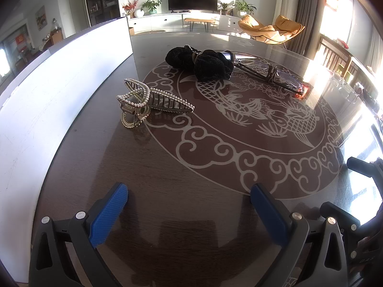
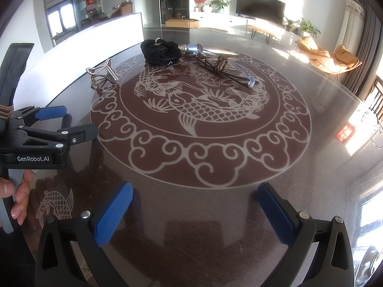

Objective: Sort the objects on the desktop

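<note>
Sunlit living room behind, our dark tabletop (image 1: 191, 215) carries everything unsorted at its far side: pearl hair claw (image 1: 148, 102) left, black scrunchie (image 1: 203, 63) and glasses (image 1: 270, 76) beyond. Left tongs (image 1: 189, 205) and right tongs (image 2: 195, 206) hang spread, empty; we judge nothing done yet.

My left gripper (image 1: 189, 212) and right gripper (image 2: 195, 211), black with blue ribbed pads, both gape wide at lower frame; my left hand (image 2: 14, 196) grips its handle at lower left.
</note>
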Tool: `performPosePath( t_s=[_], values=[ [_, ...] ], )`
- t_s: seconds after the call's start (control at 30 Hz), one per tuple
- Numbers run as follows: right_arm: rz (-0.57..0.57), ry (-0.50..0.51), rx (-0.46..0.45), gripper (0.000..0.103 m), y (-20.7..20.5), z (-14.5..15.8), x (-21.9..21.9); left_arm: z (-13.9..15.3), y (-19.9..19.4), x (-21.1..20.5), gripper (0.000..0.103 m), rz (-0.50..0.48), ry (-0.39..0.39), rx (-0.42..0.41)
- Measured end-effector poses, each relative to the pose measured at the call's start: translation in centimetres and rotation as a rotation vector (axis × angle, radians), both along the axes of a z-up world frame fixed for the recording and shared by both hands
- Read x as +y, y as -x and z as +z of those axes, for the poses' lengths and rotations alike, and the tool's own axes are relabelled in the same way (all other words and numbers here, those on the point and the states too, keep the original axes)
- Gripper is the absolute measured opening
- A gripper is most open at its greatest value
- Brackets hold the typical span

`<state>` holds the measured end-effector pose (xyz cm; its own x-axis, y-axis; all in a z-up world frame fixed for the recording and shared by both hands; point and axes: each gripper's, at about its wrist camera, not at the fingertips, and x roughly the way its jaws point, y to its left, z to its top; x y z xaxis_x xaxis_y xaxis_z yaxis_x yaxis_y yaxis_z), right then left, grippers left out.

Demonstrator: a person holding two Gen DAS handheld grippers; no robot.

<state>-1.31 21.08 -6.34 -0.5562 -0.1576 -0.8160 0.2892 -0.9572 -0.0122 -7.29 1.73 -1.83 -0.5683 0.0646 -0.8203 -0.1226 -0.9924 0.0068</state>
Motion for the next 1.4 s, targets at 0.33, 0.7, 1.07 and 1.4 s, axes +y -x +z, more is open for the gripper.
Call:
performPosePath(
  t_s=[0.33, 0.7, 1.07, 1.4],
  values=[
    [0.000, 0.000, 0.000, 0.103, 0.00, 0.00, 0.00, 0.02, 0.01, 0.00, 0.103, 0.000, 0.000, 0.000],
    [0.000, 0.000, 0.000, 0.103, 0.03, -0.03, 0.00, 0.01, 0.01, -0.03, 0.103, 0.000, 0.001, 0.000],
    [0.000, 0.001, -0.001, 0.103, 0.01, 0.00, 0.01, 0.05, 0.01, -0.04, 0.103, -0.001, 0.000, 0.000],
    [0.000, 0.001, -0.001, 0.103, 0.05, -0.05, -0.01, 0.16, -0.26, -0.47, 0.103, -0.009, -0.020, 0.002]
  ],
)
